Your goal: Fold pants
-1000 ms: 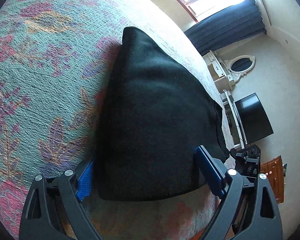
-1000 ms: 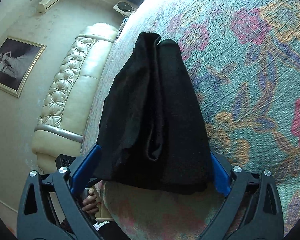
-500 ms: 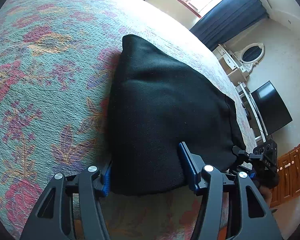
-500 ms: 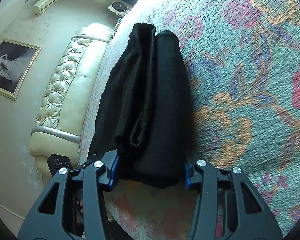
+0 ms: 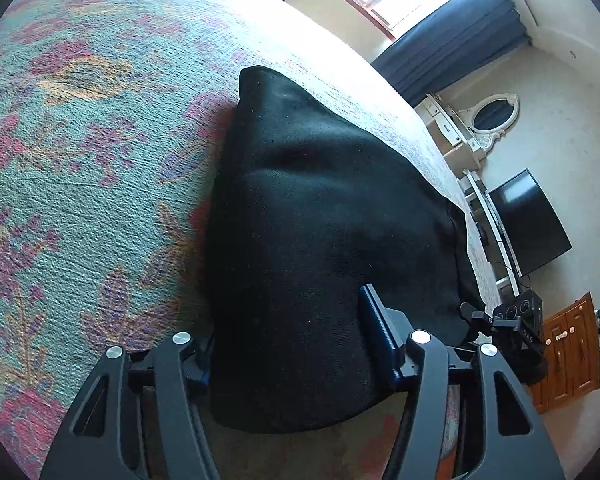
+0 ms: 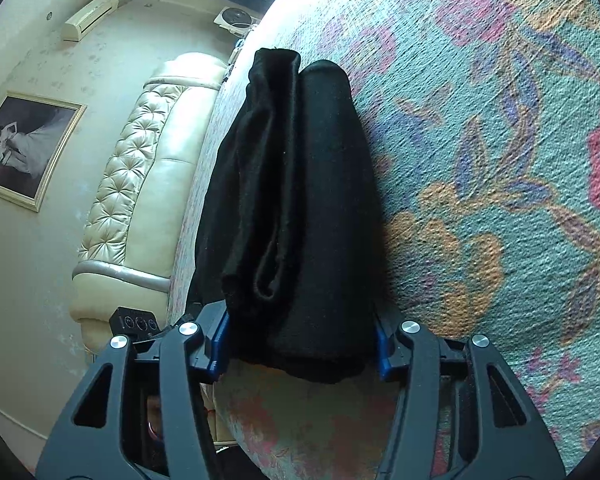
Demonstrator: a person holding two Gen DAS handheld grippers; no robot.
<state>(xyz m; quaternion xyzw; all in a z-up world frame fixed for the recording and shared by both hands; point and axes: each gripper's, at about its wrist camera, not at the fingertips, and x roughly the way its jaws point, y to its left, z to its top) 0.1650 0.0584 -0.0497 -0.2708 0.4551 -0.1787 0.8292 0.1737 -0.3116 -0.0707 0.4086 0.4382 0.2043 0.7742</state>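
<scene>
While the folded bundle of black woven pants [image 5: 324, 248] lies near the edge of the bed with the floral teal-and-pink bedspread [image 5: 80, 184], both claws have just been closing on its near end. The left claw [image 5: 296, 344] clamps one corner of the thick stack between its blue pads; the right claw [image 6: 300, 340] clamps the other, layered edges showing. Judgement: paired end grips keep the layers together for the next fold.

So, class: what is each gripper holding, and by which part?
Both hold the folded black pants: the left gripper and the right gripper each clamp the near edge.
</scene>
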